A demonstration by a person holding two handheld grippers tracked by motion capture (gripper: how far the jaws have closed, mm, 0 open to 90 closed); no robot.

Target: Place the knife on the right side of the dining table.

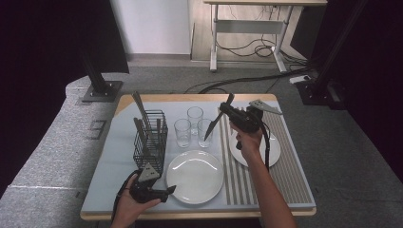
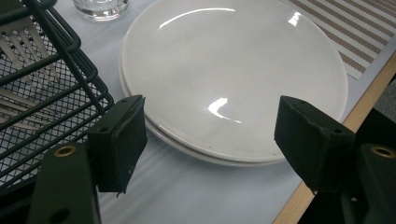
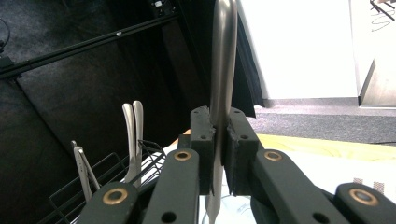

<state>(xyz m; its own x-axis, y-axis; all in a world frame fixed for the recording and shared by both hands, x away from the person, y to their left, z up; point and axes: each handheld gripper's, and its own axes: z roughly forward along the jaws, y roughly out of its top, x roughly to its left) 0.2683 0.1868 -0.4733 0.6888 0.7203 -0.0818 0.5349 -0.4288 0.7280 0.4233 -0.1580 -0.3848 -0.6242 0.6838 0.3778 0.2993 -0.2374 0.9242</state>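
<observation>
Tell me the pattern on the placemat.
Beige and white stripes on the placemat, clearest in the high view.

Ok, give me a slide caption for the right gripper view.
Right gripper clamped on a knife, with the cutlery basket behind.

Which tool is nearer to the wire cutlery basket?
Left. The left tool sits just below the wire cutlery basket, jaws open. The right tool, gripping a knife, is beyond the glasses.

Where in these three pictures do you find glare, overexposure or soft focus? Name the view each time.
Left gripper view: bright glare streaks on the white plate. Right gripper view: the wall behind the held knife is blown out white, and the close right tool looks soft. High view: dark curtains swallow detail at both sides.
</observation>
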